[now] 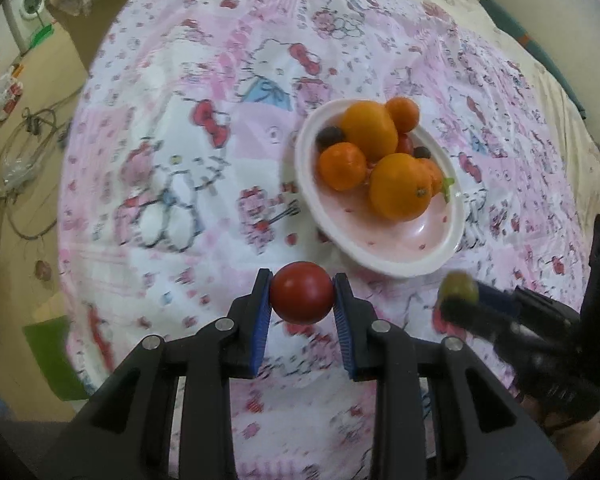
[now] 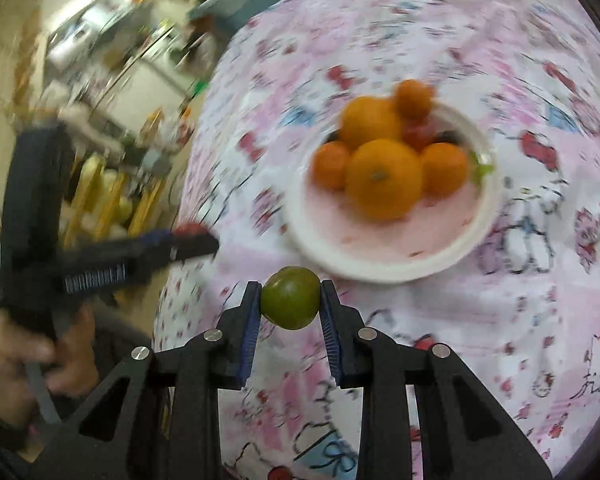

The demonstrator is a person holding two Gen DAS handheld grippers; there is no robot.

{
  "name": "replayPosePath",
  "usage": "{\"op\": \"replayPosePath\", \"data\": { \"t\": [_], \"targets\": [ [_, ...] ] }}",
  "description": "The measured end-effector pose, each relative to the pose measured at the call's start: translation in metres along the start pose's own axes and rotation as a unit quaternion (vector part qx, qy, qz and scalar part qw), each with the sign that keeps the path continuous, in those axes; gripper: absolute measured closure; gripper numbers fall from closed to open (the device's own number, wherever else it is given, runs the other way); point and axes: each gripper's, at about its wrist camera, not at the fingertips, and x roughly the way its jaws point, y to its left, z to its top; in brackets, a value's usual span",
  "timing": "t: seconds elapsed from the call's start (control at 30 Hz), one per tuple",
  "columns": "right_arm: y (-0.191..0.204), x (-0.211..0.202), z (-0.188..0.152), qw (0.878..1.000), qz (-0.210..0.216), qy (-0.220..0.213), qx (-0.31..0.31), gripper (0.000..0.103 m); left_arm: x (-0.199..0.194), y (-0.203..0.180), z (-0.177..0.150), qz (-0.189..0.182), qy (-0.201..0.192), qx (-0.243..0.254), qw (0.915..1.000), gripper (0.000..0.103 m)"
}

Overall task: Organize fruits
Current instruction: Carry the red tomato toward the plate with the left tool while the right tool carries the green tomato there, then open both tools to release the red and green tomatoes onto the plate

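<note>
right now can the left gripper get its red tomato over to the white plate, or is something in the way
Probably yes. The left gripper is shut on the red tomato, and only bare cloth lies between it and the white plate. The plate's near side is free of fruit.

My left gripper (image 1: 302, 298) is matte black plastic, with two angular arms filling the lower part of the frame, triangular cut-outs in each and round silver screws (image 1: 225, 324) at the pivots. My fingers (image 1: 260, 320) carry ribbed blue pads on their inner faces. My right gripper (image 2: 290, 298) is built the same. At lower left of the right view my hand (image 2: 40, 356) wraps a black handle with a ribbed strip.
</note>
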Motion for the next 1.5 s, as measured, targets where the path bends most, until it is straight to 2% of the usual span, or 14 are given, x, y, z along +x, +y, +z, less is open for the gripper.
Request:
{"op": "replayPosePath", "data": {
  "t": [0.13, 0.33, 0.53, 0.67, 1.03, 1.1, 1.17, 1.27, 1.3, 1.33, 1.4, 1.5],
  "targets": [
    [-0.028, -0.007, 0.015, 0.999, -0.020, -0.026, 0.030, 0.072, 0.011, -0.013, 0.012, 0.027, -0.023, 0.017, 0.9992, 0.077],
    [-0.057, 0.005, 0.034, 0.996, -0.051, -0.025, 0.063, 0.072, 0.035, -0.031, 0.023, 0.016, -0.018, 0.046, 0.9986, 0.077],
    [-0.075, 0.022, 0.036, 0.995, -0.058, -0.007, 0.085, 0.072, 0.055, -0.044, 0.029, 0.005, -0.017, 0.074, 0.9971, 0.077],
    [-0.086, 0.027, 0.035, 0.992, -0.041, -0.003, 0.115, 0.072, 0.059, -0.050, 0.031, 0.014, -0.021, 0.086, 0.9960, 0.077],
    [-0.088, 0.021, 0.036, 0.992, -0.045, -0.018, 0.120, 0.069, 0.067, -0.058, 0.030, 0.019, -0.012, 0.092, 0.9955, 0.076],
    [-0.084, 0.020, 0.038, 0.992, -0.050, -0.021, 0.113, 0.065, 0.067, -0.060, 0.030, 0.024, -0.013, 0.099, 0.9947, 0.076],
    [-0.082, 0.017, 0.039, 0.992, -0.050, -0.028, 0.109, 0.044, 0.067, -0.061, 0.030, 0.032, -0.012, 0.101, 0.9943, 0.076],
    [-0.081, 0.013, 0.040, 0.992, -0.046, -0.035, 0.113, 0.042, 0.067, -0.059, 0.030, 0.034, -0.010, 0.093, 0.9950, 0.075],
    [-0.082, 0.012, 0.040, 0.992, -0.042, -0.037, 0.116, 0.041, 0.066, -0.059, 0.030, 0.033, -0.011, 0.092, 0.9952, 0.062],
    [-0.082, 0.010, 0.041, 0.991, -0.042, -0.039, 0.117, 0.039, 0.064, -0.058, 0.030, 0.032, -0.015, 0.090, 0.9953, 0.043],
    [-0.081, 0.008, 0.041, 0.991, -0.044, -0.044, 0.117, 0.036, 0.057, -0.059, 0.030, 0.036, -0.034, 0.089, 0.9948, 0.027],
    [-0.077, 0.001, 0.043, 0.991, -0.050, -0.053, 0.113, 0.029, 0.048, -0.060, 0.031, 0.035, -0.050, 0.089, 0.9942, 0.024]
  ]
}}
